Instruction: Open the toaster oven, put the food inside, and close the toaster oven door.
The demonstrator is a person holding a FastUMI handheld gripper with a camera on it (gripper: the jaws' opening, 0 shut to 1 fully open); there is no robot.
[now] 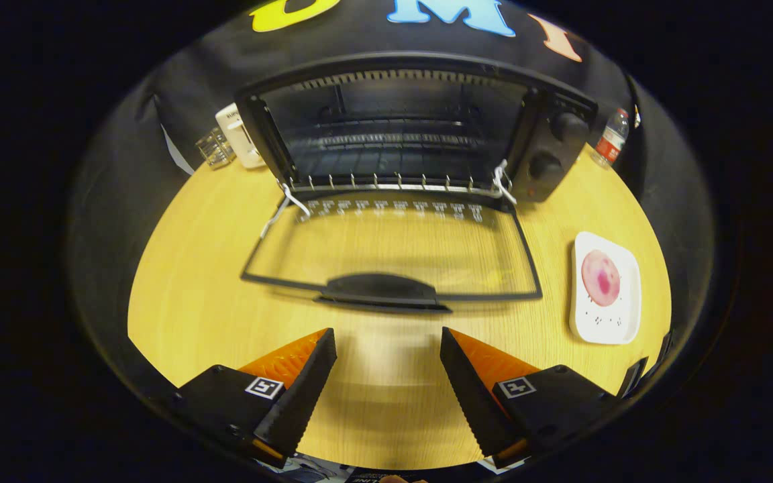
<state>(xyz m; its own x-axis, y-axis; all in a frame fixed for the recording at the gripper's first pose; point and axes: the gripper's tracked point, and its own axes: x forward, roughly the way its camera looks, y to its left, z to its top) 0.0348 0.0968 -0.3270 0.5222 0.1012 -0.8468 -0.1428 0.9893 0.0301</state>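
Toaster oven (400,127) at 12 o'clock, door (393,251) down flat: opening done. Food (600,277) on white plate (605,329) at 2 o'clock, not yet loaded. Gripper (388,362) jaws apart, empty; loading, closing remain

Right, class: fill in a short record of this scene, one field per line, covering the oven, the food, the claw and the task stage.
oven: toaster oven at the back of the wooden table
door: glass door folded down flat, open
oven inside: wire rack, no food seen
food: pink round piece on a white plate, right of the door
claw: claw open, nothing between its fingers, short of the door handle
task stage: oven opened; food not yet inside
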